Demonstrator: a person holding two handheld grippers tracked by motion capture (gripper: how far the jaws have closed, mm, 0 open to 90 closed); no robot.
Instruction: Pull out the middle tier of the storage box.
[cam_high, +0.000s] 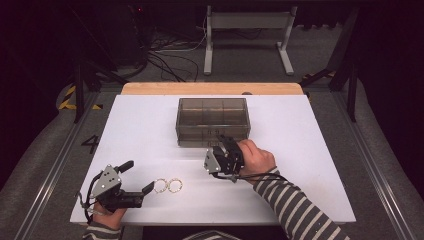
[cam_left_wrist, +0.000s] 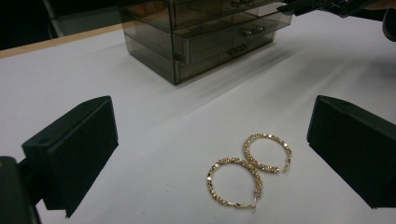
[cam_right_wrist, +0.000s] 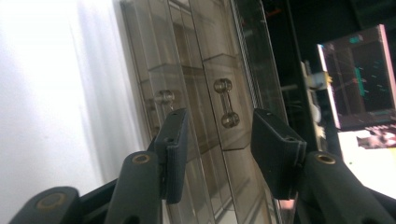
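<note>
At the left of the desk (cam_high: 140, 125), the left gripper (cam_high: 137, 176) rested low with its fingers (cam_left_wrist: 77, 149) spread wide and holding nothing, aimed at two gold hoop earrings (cam_left_wrist: 250, 168) that lay flat and touching each other just ahead of it. Farther along, toward the middle of the desk, stood a smoky clear drawer organiser (cam_high: 212, 121), its drawers apparently shut, though one middle drawer seemed to sit slightly proud in the left gripper view. The right gripper (cam_right_wrist: 219, 149), turned on its side, was at the organiser's front with its fingers partly open on either side of a small bar handle (cam_right_wrist: 225, 102), not pressing on it. The step in hand looked like opening a drawer to take the earrings. Next, the right fingers would need to close on that handle and pull straight out, while the left gripper came down on a hoop.
</note>
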